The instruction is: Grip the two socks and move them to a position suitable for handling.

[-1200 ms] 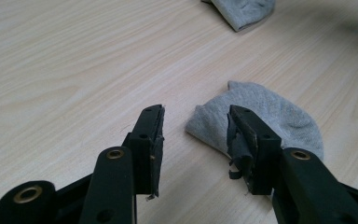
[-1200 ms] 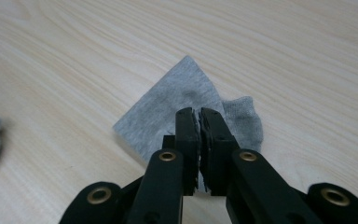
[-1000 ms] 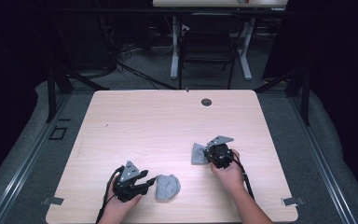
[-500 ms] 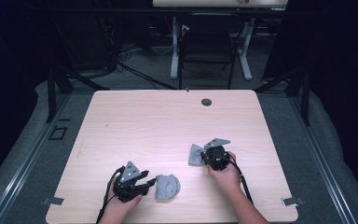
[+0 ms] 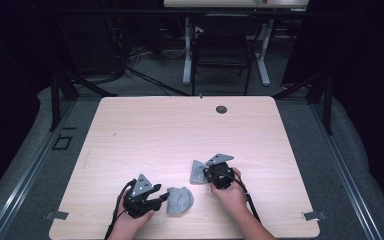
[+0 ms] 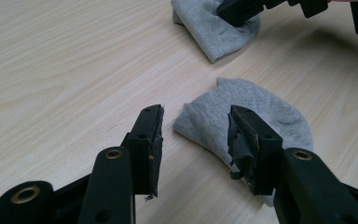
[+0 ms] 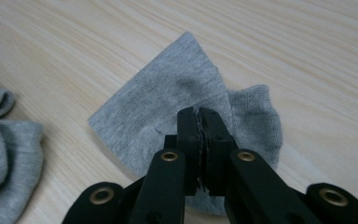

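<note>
Two grey socks lie on the light wooden table (image 5: 170, 130). The rounded sock (image 5: 181, 201) (image 6: 265, 109) rests near the front edge. My left gripper (image 5: 163, 197) (image 6: 196, 126) is open, its jaws straddling this sock's near corner without pressing it. The folded sock (image 5: 196, 171) (image 7: 163, 98) lies to the right of centre. My right gripper (image 5: 206, 175) (image 7: 199, 114) is shut on its fold; its jaws have just closed further with the cloth pinched between them. The rounded sock (image 7: 0, 158) also shows at the left of the right gripper view.
A small dark grommet (image 5: 221, 109) sits near the table's far edge. Beyond the table stand a black chair (image 5: 222, 50) and white desk legs (image 5: 186, 55). Grey floor surrounds the table on all sides.
My right gripper has slid left toward the rounded sock, drawing the folded sock along. The left gripper and its sock have stayed where they were.
</note>
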A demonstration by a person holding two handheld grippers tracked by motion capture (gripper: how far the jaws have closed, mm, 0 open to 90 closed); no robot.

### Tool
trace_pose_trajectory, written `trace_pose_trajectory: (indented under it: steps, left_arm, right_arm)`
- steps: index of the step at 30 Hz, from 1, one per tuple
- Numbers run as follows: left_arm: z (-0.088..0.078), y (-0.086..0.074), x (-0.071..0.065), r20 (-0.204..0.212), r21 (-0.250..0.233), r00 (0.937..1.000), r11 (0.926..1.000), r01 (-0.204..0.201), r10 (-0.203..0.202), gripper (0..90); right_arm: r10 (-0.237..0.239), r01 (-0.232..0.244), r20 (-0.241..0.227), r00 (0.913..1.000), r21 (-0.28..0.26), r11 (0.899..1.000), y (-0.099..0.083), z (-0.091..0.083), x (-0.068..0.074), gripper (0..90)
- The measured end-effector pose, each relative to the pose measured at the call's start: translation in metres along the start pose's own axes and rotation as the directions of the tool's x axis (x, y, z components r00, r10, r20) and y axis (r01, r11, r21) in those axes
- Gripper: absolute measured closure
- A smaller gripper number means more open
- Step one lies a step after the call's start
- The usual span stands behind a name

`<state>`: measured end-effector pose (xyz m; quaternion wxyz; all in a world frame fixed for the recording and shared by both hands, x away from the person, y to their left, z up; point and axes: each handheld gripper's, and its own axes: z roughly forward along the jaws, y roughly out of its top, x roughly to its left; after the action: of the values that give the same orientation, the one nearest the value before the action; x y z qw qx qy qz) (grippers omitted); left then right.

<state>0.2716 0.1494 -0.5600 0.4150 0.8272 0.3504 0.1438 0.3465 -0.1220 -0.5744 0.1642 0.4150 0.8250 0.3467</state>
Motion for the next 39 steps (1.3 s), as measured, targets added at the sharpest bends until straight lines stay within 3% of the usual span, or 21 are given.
trace_pose_trajectory:
  steps: [7, 14, 27, 29, 33, 39]
  left_arm:
    - [0.004, -0.001, -0.007, 0.008, 0.004, 0.9999, 0.9999, -0.014, 0.014, 55.4]
    - [0.006, -0.001, -0.009, 0.024, 0.017, 0.9994, 0.9995, -0.026, 0.025, 55.4]
    - [0.015, 0.002, -0.019, 0.03, 0.021, 0.9993, 0.9995, -0.025, 0.024, 55.1]
    - [0.018, 0.002, -0.021, 0.039, 0.023, 0.9992, 0.9997, 0.003, -0.004, 55.3]
    - [0.023, 0.002, -0.025, 0.031, 0.043, 0.9994, 0.9989, -0.017, 0.015, 57.2]
    - [0.028, 0.0, -0.029, 0.033, 0.063, 0.9987, 0.9972, -0.041, 0.039, 59.5]
  right_arm:
    - [-0.011, 0.011, -0.007, 0.9999, 0.009, 1.0, 0.004, 0.004, 0.014, 86.8]
    - [0.012, -0.012, -0.016, 0.9998, -0.017, 1.0, 0.005, 0.005, 0.018, 83.3]
    - [-0.021, 0.014, -0.069, 0.9974, -0.102, 0.995, 0.002, -0.043, 0.027, 80.5]
    - [-0.03, 0.022, -0.072, 0.9969, -0.1, 0.995, 0.001, -0.048, 0.027, 80.5]
    - [-0.027, 0.016, -0.085, 0.996, -0.13, 0.991, -0.008, -0.068, 0.03, 80.3]
    - [-0.042, 0.029, -0.093, 0.9948, -0.132, 0.991, -0.021, -0.083, 0.037, 80.0]
